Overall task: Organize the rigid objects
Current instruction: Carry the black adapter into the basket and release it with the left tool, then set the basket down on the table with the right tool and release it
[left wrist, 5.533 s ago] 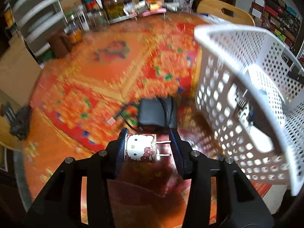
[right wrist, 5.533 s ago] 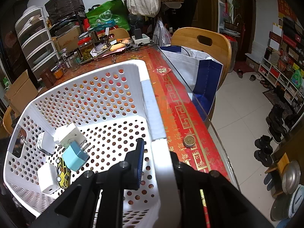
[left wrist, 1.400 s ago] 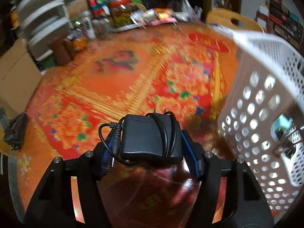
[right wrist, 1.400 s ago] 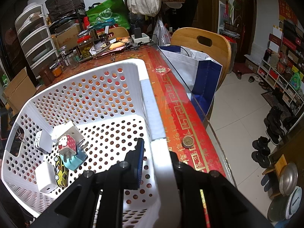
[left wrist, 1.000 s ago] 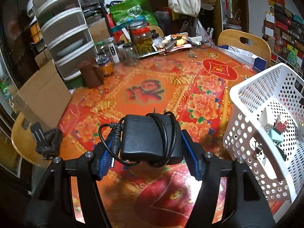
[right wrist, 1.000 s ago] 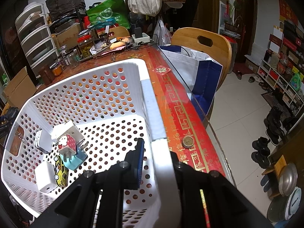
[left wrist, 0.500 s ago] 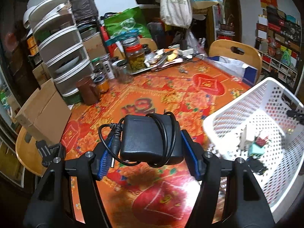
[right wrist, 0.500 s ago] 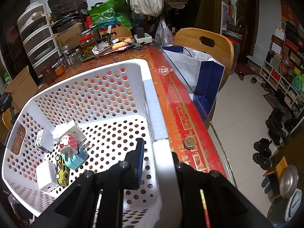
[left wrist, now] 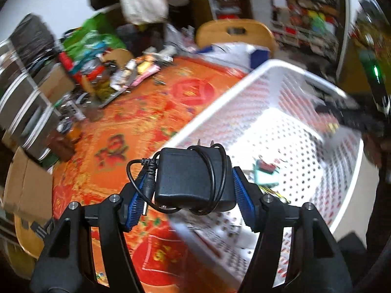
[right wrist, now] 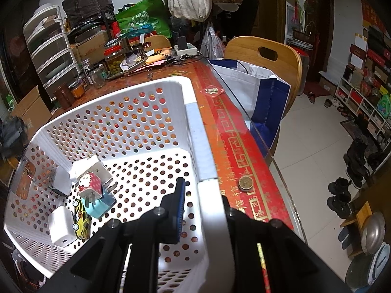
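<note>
The left gripper (left wrist: 188, 195), clamped on the black power adapter (left wrist: 193, 173), has swung from over the tablecloth (left wrist: 136, 122) to above the white basket (right wrist: 117, 97)'s near-left rim; a drop looks next. The right gripper (right wrist: 202, 210) pinches the basket's right wall, steadying it. Clutter crowds the table's far edge.

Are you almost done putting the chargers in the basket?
Nearly. The Hello Kitty charger, a teal plug, white chargers and a toy car already lie in the white basket. The left gripper holds the black adapter above it, not yet dropped. The right gripper clamps the basket's rim. Other leftovers aren't visible.
</note>
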A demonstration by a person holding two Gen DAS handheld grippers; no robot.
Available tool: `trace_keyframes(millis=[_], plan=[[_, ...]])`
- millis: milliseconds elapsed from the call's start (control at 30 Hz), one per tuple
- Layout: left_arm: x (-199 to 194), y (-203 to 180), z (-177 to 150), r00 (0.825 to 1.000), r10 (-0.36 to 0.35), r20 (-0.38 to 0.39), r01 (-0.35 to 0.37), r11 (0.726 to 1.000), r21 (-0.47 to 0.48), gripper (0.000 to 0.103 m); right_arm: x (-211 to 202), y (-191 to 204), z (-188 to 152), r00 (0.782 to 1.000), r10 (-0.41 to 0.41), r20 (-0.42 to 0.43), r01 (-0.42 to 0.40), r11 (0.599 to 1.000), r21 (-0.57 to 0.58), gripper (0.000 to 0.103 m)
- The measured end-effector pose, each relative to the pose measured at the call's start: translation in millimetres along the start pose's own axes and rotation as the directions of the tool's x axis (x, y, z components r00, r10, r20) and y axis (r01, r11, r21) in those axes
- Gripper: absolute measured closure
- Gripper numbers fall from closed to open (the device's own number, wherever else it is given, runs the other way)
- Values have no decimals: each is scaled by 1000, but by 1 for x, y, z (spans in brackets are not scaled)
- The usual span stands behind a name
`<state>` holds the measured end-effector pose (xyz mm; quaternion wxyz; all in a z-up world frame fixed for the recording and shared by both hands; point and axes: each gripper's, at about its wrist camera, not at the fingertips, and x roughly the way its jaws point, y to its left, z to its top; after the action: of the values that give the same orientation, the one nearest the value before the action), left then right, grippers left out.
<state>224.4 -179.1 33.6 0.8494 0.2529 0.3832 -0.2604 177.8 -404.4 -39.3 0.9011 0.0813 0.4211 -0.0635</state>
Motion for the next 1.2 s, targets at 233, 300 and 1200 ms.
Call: trace_keyframes(millis=[233,300,1200], plan=[[39,-36,0,988,-55,-142,63,996,55,40,0,0,1,1000,1,0,-1,1000,2,90],[52,-35,-4,981,-65,-181,77,995,57,40,0,0,1,1000,1,0,-1,1000,2,90],[58,-36,-12,976,-38,-212,55,996,76,8,0,4,-1,1000,-24,-6,24,1000,-5,38]])
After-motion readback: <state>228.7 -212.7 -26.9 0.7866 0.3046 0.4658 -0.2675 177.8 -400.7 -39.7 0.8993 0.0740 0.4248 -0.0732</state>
